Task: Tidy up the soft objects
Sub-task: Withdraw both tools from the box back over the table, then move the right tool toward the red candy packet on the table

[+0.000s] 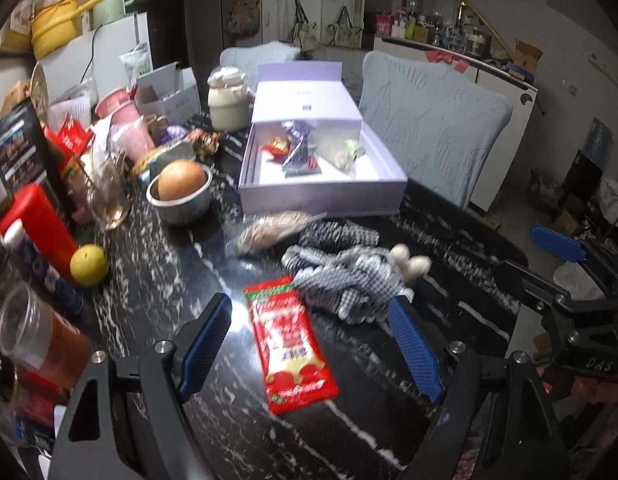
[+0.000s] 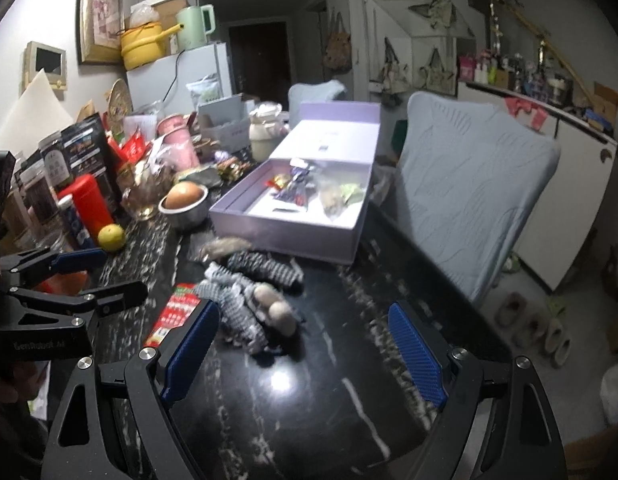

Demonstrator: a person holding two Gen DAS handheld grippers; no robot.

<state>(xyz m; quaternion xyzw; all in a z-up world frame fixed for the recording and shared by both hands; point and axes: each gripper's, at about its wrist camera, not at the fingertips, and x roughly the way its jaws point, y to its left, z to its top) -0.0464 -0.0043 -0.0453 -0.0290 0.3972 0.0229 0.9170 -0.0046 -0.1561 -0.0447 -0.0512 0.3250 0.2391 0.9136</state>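
A grey checked soft toy (image 1: 341, 268) with pale feet lies on the black marble table (image 1: 169, 280), in front of an open lilac box (image 1: 321, 192) that holds several snack packets. A red sachet (image 1: 289, 340) lies flat between the fingers of my left gripper (image 1: 313, 340), which is open just above it. A clear bag with a brown lump (image 1: 273, 232) lies beside the toy. My right gripper (image 2: 305, 356) is open and empty over bare table, with the toy (image 2: 245, 300) just ahead of its left finger. The box also shows in the right wrist view (image 2: 285, 236).
The left side of the table is crowded: a steel bowl with an onion (image 1: 181, 188), a glass (image 1: 109, 196), a red canister (image 1: 37, 224), a yellow fruit (image 1: 89, 266), a plastic cup (image 1: 37, 336). A light blue covered chair (image 1: 433, 136) stands behind the table.
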